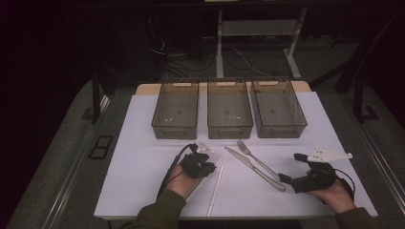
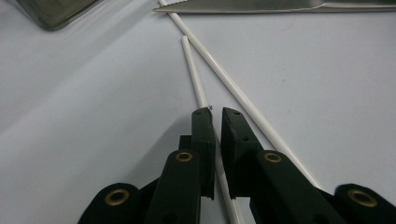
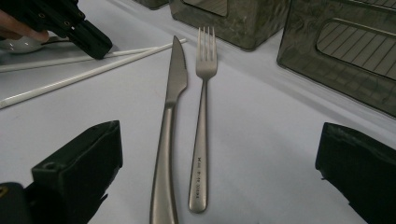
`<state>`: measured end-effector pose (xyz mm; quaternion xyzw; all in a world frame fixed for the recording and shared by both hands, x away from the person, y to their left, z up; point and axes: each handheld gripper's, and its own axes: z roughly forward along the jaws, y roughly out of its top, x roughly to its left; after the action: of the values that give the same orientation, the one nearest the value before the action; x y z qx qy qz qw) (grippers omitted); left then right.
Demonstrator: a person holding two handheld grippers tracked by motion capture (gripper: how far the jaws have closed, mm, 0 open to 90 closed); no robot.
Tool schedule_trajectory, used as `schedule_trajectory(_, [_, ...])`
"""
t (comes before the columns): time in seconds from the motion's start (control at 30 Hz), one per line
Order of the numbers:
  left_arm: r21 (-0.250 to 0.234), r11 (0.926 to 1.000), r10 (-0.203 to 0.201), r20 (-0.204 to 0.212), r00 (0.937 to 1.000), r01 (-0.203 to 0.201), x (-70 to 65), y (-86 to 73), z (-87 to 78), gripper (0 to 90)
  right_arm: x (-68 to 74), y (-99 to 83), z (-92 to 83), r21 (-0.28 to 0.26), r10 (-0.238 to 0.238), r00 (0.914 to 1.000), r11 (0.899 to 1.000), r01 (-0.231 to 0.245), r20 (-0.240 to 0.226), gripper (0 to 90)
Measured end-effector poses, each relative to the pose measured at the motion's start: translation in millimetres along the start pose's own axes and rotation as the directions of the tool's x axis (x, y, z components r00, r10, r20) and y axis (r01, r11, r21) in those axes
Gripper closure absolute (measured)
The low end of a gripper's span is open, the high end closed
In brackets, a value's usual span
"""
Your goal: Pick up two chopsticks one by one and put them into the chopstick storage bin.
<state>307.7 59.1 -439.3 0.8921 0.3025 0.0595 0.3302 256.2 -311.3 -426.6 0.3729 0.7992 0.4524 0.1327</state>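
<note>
1. My left hand (image 1: 184,180) holds the left gripper (image 1: 210,167) low over the table, pointing forward and right.
2. Its jaws stand almost together, only a narrow slot between them.
3. My right hand (image 1: 334,193) holds the right gripper (image 1: 282,178) pointing left.
4. Its jaws stand wide apart.

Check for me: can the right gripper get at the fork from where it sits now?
Probably yes. The right gripper has its jaws wide open, pointing at the fork, which lies flat on the white table. Nothing stands between them; the knife lies close beside it, though, and could get caught too.
</note>
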Motion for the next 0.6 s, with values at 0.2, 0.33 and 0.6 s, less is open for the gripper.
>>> schedule_trajectory(0.2, [-0.029,0.9996,-0.003,-0.03,0.9995,0.002,-4.9,-8.5,-17.9,73.5,-0.4,-0.1,-0.5,-0.002,0.001,1.0,1.0,-0.001,0.001,0.5])
schedule_trajectory(0.33, [-0.054,0.9977,-0.042,-0.03,0.9987,0.041,-7.0,-22.1,-30.7,72.6,-0.4,0.0,-0.4,-0.003,0.0,1.0,1.0,0.0,0.0,0.5])
schedule_trajectory(0.6, [0.002,0.9999,-0.011,-0.026,0.9996,0.011,-14.5,-32.5,-25.0,76.7,0.3,0.4,-0.5,-0.002,0.0,1.0,1.0,0.0,0.003,0.5])
